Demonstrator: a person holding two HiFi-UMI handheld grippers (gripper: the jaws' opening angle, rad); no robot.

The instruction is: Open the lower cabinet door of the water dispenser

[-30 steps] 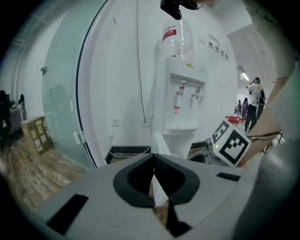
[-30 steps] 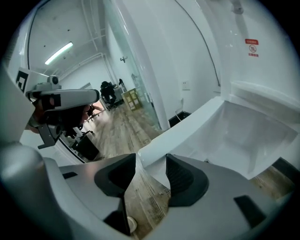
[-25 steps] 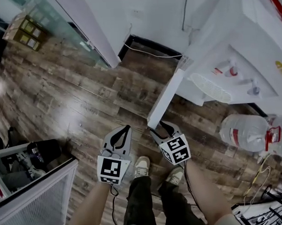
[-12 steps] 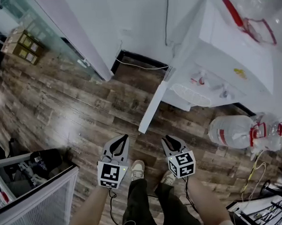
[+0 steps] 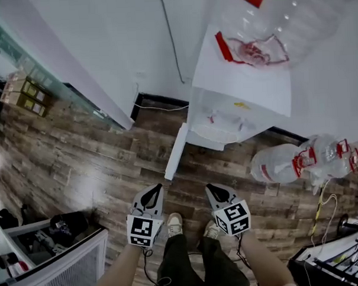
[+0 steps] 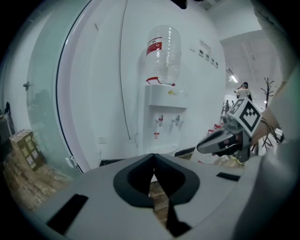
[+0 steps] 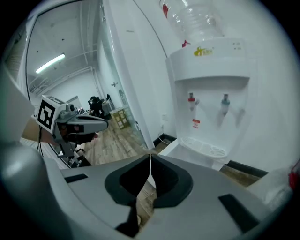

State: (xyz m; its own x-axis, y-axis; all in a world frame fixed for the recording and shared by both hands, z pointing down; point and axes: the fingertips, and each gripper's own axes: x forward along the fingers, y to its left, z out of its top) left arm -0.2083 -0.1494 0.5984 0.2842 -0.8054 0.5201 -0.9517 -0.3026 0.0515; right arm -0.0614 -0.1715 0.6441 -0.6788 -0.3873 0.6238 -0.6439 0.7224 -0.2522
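Note:
The white water dispenser stands against the wall with a clear bottle on top. Its lower cabinet door is swung out, edge-on toward me. Both grippers hang over the floor in front of it, apart from the door. My left gripper is shut and empty, its tips meeting in the left gripper view. My right gripper is closing, its tips touching with nothing between them. The right gripper view shows the dispenser, its taps and the drip tray.
Two water jugs lie on the wooden floor right of the dispenser. A glass partition and cardboard boxes are at the left. A white mesh-fronted cabinet stands at lower left, a black rack at lower right.
Both grippers rose and drew back from the door's edge. The right jaws went from open to shut. The head view tilted up, showing more of the dispenser.

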